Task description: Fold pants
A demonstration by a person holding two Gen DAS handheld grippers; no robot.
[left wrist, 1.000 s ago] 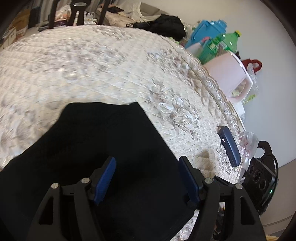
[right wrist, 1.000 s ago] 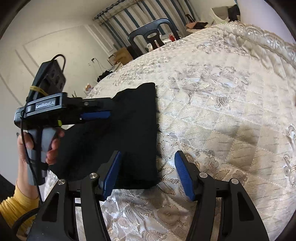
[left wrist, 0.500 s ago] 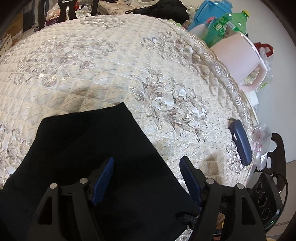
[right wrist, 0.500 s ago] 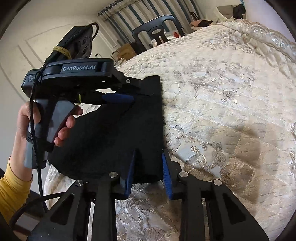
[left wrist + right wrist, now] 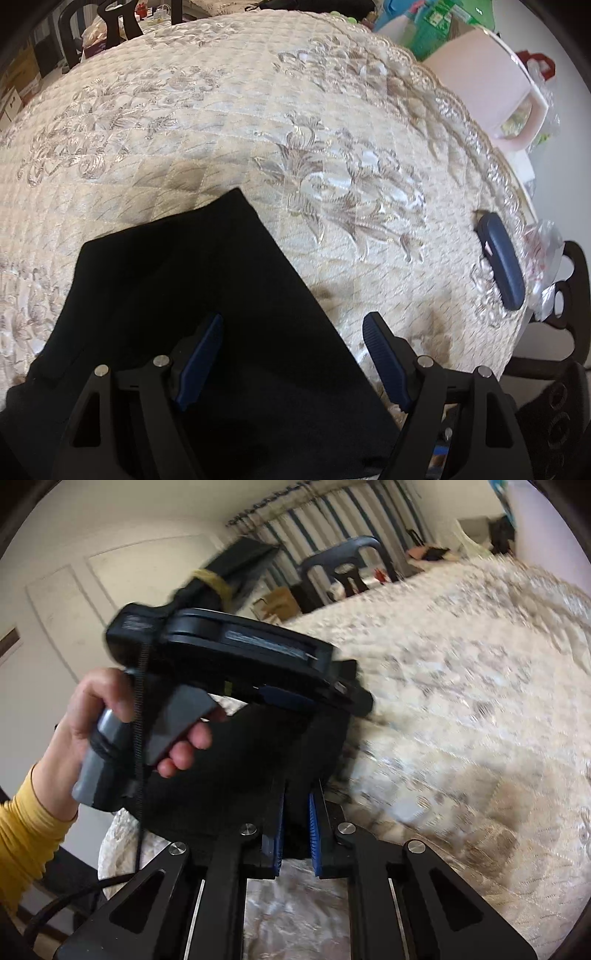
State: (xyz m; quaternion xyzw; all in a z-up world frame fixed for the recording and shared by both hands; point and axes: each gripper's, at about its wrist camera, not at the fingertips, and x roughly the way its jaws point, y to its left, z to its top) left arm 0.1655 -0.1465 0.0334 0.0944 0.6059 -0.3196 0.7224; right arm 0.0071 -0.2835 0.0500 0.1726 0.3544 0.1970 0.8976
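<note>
black pants [image 5: 192, 317] lie folded on a cream quilted cover [image 5: 229, 129] with silvery flowers, over what seems a desk, at its near edge. the right claw [image 5: 295, 834] is closed tight on the near hem of the cloth. the left claw [image 5: 291, 358] hangs spread wide above the pants, gripping nothing; one finger over the cloth, the other over the cover. a dark blue case [image 5: 502, 266] lies well apart by the far rim, a pink container [image 5: 480, 85] beyond it
</note>
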